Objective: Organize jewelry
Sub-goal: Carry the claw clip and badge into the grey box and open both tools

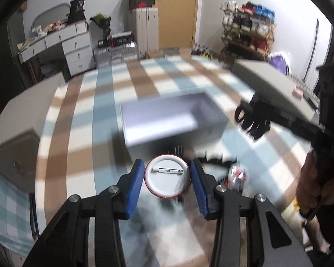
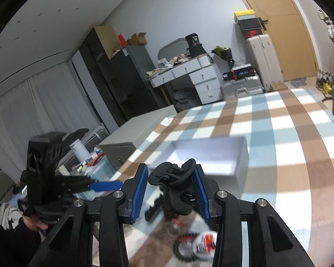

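**Blue pads grip a badge and a hair clip above the checked cloth**

Blue ribbed pads (image 1: 135,181) of the left gripper (image 1: 167,178) press on both edges of a round badge (image 1: 167,175), held with its white back and metal pin toward the camera, low in the centre of the left wrist view. The right gripper (image 2: 170,185) is clamped on a black hair clip (image 2: 174,188), which sits between its pads in the lower middle of the right wrist view.

An open grey box (image 1: 167,120) stands on the blue, brown and white checked cloth (image 1: 144,77), just above the badge in the frame and in mid-frame behind the clip in the right wrist view. Its inside looks bare, though blur hides detail.

Loose pieces lie on the cloth at the bottom of the right wrist view: a round badge with red print (image 2: 204,245) touching a dark toothed ring (image 2: 182,248); both are blurred. A hand (image 1: 316,182) grasps the right gripper's handle at the right edge.
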Demonstrator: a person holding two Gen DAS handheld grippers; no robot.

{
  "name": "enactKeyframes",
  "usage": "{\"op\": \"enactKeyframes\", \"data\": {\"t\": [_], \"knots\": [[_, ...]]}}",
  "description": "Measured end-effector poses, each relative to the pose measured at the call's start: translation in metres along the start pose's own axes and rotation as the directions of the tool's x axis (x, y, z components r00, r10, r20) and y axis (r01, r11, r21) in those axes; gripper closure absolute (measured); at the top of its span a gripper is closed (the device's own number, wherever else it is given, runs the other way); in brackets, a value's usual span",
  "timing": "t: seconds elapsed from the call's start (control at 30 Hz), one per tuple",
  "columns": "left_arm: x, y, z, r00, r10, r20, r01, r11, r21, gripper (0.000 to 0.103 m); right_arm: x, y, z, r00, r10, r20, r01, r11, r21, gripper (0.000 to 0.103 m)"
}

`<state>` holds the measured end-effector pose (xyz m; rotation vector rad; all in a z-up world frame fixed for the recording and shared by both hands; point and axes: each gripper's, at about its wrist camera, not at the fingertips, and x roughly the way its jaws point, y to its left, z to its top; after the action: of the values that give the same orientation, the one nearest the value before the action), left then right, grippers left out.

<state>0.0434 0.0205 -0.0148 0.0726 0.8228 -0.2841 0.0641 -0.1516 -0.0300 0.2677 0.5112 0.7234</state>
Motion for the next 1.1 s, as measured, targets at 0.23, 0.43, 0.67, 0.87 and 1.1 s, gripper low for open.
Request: {"op": "enactKeyframes", "data": {"t": [0.23, 0.43, 0.67, 0.87, 1.1], "knots": [[0.027, 0.013, 0.038, 0.997, -0.074, 0.038, 0.074, 0.997, -0.004, 0.066, 0.033, -0.02, 0.039, 0.998, 0.058, -0.022, -0.057, 0.997, 0.047, 0.063], [0.067, 0.028, 0.046, 0.988, -0.155, -0.013, 0.154, 0.986, -0.061, 0.066, 0.074, -0.052, 0.046, 0.99, 0.093, -0.11, -0.076, 0.985, 0.154, 0.063], [0.085, 0.026, 0.047, 0.982, -0.182, -0.048, 0.179, 0.982, -0.06, 0.066, 0.101, -0.065, 0.041, 0.98, 0.059, -0.189, -0.031, 0.988, 0.15, 0.063], [0.09, 0.023, 0.046, 0.984, -0.168, -0.064, 0.165, 0.985, -0.055, 0.066, 0.11, -0.057, 0.037, 0.976, -0.001, -0.217, 0.015, 0.998, 0.063, 0.063], [0.096, 0.029, 0.047, 0.987, -0.149, -0.067, 0.142, 0.986, -0.093, 0.065, 0.115, -0.062, 0.034, 0.976, -0.047, -0.213, 0.061, 0.996, 0.062, 0.053]]}}
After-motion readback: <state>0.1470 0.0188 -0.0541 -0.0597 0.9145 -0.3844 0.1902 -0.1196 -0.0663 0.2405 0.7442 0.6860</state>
